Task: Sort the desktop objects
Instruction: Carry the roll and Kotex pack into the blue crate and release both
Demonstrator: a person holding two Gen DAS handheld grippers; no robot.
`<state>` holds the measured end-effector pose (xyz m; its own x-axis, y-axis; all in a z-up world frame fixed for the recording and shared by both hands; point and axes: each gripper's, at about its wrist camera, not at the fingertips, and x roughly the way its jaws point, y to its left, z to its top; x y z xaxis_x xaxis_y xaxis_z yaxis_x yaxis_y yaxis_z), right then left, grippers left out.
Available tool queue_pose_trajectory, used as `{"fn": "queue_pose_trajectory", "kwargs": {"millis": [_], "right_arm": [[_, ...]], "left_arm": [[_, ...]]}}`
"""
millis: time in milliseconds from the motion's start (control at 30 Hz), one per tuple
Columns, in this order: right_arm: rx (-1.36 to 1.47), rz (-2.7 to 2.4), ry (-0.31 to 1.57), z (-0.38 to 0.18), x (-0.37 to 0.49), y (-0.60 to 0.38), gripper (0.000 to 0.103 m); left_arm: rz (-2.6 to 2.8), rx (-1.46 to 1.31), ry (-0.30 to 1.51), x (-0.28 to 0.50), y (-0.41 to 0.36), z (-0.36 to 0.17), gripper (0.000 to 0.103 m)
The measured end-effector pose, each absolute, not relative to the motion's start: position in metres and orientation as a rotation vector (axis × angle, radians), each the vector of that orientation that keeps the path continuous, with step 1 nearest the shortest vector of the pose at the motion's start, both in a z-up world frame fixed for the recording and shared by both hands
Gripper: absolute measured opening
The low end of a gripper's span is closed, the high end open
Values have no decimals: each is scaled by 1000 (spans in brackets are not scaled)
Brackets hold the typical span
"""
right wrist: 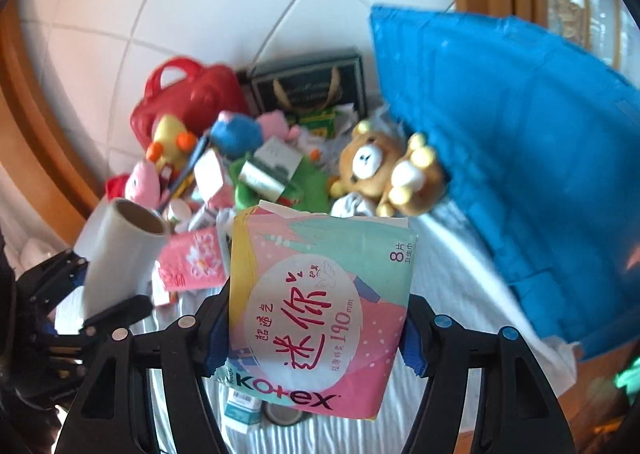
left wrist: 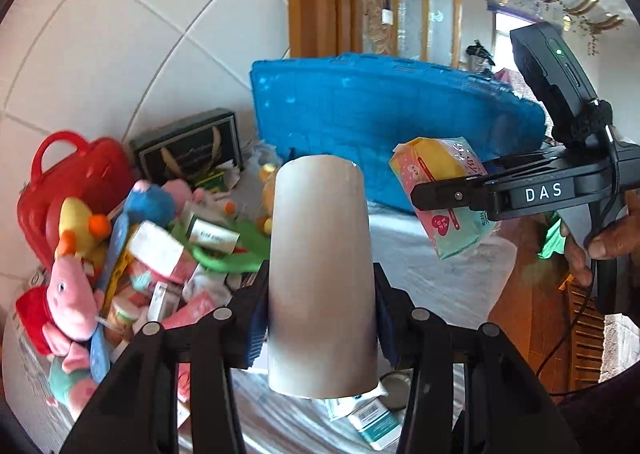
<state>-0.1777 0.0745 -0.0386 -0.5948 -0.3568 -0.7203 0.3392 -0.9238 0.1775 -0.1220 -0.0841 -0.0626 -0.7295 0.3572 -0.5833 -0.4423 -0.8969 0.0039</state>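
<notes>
White wall tiles back a cluttered desk (right wrist: 452, 278) heaped with plush toys (right wrist: 384, 170) beside a blue bin (right wrist: 520, 158). Left gripper (left wrist: 320, 314) pinches a grey roll (left wrist: 320, 274), lifted clear of the heap. Right gripper (right wrist: 316, 338) clamps a Kotex pack (right wrist: 316, 318), raised above the desk in front of the toys.

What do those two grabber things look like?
Both are black plastic with silver rivets and blue pads on the fingers. The right gripper has white letters "DAS", a boxy black unit with a green light and a black cable.
</notes>
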Motion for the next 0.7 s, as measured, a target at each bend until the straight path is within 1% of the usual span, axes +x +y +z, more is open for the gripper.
{"fn": "queue_pose_trajectory", "kwargs": {"millis": [100,200,300,433,533,600,700], "right_arm": [[1017,-2613,-48,1,-162,109,67],[888,-2716,-108,42,-151,154,67],[769,-2824,-135,73,-148,201,67],[677,-2941,-153,98,-159,259,67],[647,-2990,-169,103,-178,294,67],[633,-3020,-180,104,-195,314,68],[611,-3045,-218,105,-223,343,79]], "left_arm": [[2521,-714,231,-132,-46,-28,44],[2491,-588,280,-144,1,10,44],[2461,-488,283,-161,50,42,44],[2446,-432,288,-193,118,68,44],[2452,-427,266,-218,160,77,44],[2478,-444,283,-239,186,82,45],[2560,-438,320,-263,218,95,45]]}}
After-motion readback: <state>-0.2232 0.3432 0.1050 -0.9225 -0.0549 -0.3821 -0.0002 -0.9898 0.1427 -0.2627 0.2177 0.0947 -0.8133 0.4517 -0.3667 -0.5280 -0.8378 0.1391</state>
